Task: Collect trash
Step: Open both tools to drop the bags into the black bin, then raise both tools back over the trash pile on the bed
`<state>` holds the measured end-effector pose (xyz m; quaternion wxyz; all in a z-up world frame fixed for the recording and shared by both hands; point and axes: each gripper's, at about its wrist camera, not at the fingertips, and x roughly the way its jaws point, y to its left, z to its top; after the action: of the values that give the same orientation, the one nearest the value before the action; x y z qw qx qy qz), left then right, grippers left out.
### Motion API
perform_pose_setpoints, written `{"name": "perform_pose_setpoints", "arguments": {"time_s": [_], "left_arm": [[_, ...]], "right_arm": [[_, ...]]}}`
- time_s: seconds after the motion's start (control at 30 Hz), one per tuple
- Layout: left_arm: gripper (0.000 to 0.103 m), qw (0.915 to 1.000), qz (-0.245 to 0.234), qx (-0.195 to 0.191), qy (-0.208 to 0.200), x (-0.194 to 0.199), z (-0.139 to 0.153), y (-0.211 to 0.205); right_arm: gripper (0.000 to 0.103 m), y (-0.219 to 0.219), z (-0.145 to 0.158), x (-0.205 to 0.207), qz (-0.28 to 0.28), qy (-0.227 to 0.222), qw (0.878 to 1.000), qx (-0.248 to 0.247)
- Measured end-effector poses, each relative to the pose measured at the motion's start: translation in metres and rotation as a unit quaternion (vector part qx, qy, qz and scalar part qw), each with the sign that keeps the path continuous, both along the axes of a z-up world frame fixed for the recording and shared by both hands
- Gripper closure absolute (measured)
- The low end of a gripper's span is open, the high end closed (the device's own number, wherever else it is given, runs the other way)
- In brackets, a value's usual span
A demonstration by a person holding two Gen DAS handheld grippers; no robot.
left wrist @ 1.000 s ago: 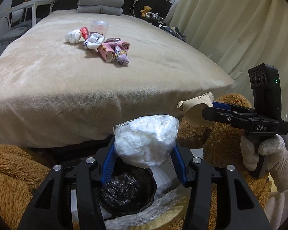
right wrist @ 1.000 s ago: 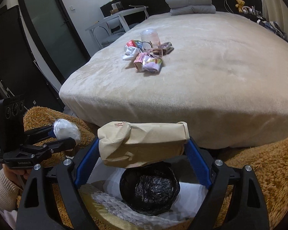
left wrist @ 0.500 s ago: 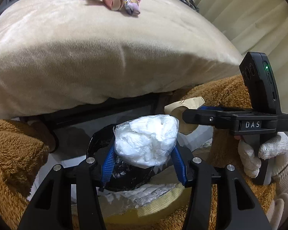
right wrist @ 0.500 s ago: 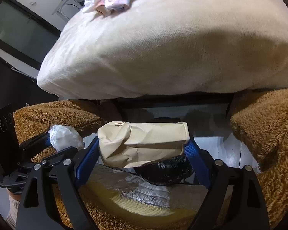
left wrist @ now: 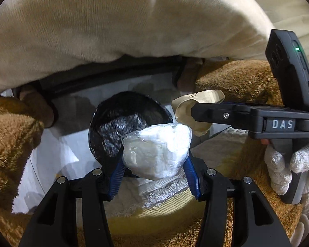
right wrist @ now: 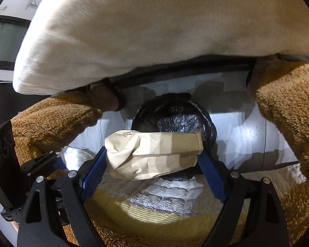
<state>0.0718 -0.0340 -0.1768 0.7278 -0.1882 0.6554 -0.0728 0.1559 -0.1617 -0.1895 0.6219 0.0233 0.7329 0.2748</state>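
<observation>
My left gripper (left wrist: 155, 165) is shut on a white tissue wad in clear plastic (left wrist: 156, 151), held just above the near rim of a bin lined with a black bag (left wrist: 117, 121). My right gripper (right wrist: 152, 166) is shut on a crumpled brown paper bag (right wrist: 154, 154), held over the near edge of the same bin (right wrist: 181, 117). In the left wrist view the right gripper (left wrist: 192, 113) holds the paper bag (left wrist: 195, 107) at the bin's right rim. In the right wrist view the left gripper (right wrist: 59, 160) and its wad (right wrist: 76, 156) sit at the left.
The bin stands on a white floor (left wrist: 57, 156) below the bed's cream blanket edge (left wrist: 113, 30). Brown fleece-covered legs (left wrist: 8, 135) flank the bin on both sides (right wrist: 288, 107). A yellow and white lace cloth (right wrist: 164, 205) lies beneath the grippers.
Both grippers have tilted down and moved toward the bin with their loads. The bed top and its trash pile have left the view.
</observation>
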Motion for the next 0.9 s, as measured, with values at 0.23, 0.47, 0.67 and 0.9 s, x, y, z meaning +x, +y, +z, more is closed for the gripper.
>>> {"name": "perform_pose_setpoints", "arguments": {"time_s": [0.23,0.47,0.67,0.9], "left_arm": [[0.052,0.9989,-0.002,0.000,0.047,0.004,-0.020,-0.003],[0.051,0.9979,0.013,-0.008,0.063,0.006,-0.027,0.002],[0.038,0.9967,0.038,-0.009,0.071,0.005,-0.028,0.009],[0.038,0.9975,0.037,-0.006,0.060,0.005,-0.026,0.009]], "right_arm": [[0.017,-0.003,-0.015,0.005,-0.010,0.030,0.999,-0.006],[0.015,0.003,-0.023,0.005,-0.002,0.045,0.999,-0.002],[0.008,-0.001,-0.024,0.007,-0.016,0.050,0.999,0.002],[0.008,0.000,-0.020,0.006,-0.016,0.044,0.999,0.006]]}}
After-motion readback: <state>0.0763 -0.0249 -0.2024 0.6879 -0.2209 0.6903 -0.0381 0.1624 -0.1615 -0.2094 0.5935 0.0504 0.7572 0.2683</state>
